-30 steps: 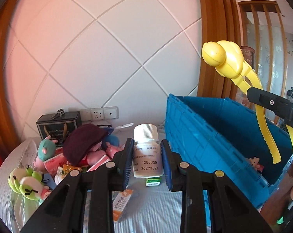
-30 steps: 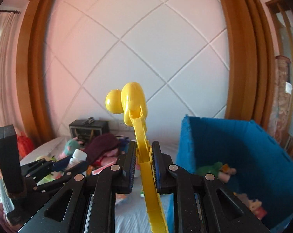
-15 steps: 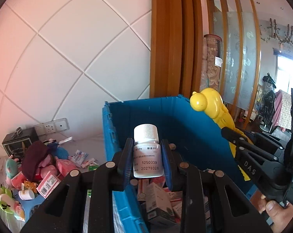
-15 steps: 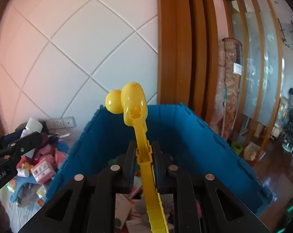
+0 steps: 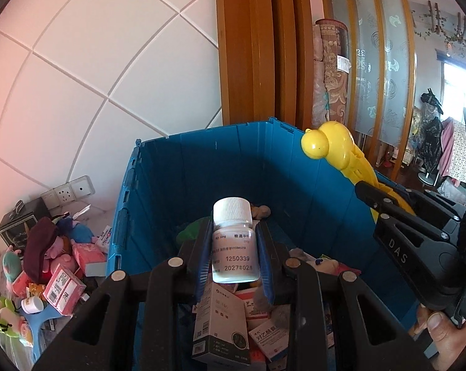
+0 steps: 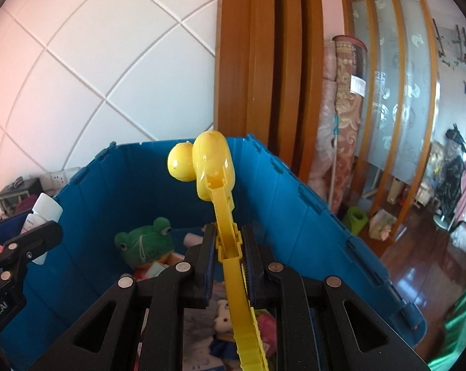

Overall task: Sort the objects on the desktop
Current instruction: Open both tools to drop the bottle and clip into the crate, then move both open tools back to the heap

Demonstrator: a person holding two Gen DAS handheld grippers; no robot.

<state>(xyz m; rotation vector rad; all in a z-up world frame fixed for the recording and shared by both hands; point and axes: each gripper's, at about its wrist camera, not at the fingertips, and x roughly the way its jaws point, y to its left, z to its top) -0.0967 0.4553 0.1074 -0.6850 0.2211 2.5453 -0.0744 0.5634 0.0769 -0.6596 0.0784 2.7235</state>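
Observation:
My left gripper is shut on a white pill bottle with a white cap, held upright above the open blue crate. My right gripper is shut on the handle of a yellow duck-shaped clamp toy, held over the same crate. The toy also shows at the right of the left wrist view, and the bottle shows at the left of the right wrist view. The crate holds medicine boxes, a green frog plush and other small toys.
Left of the crate, a pile of plush toys and pink boxes lies on the table beside a small dark box. A wall socket sits behind. A tiled wall and wooden door frame stand behind the crate.
Both grippers have swung right from the table pile to above the blue crate, still holding the bottle and the yellow toy. The crate's inside now fills the lower view.

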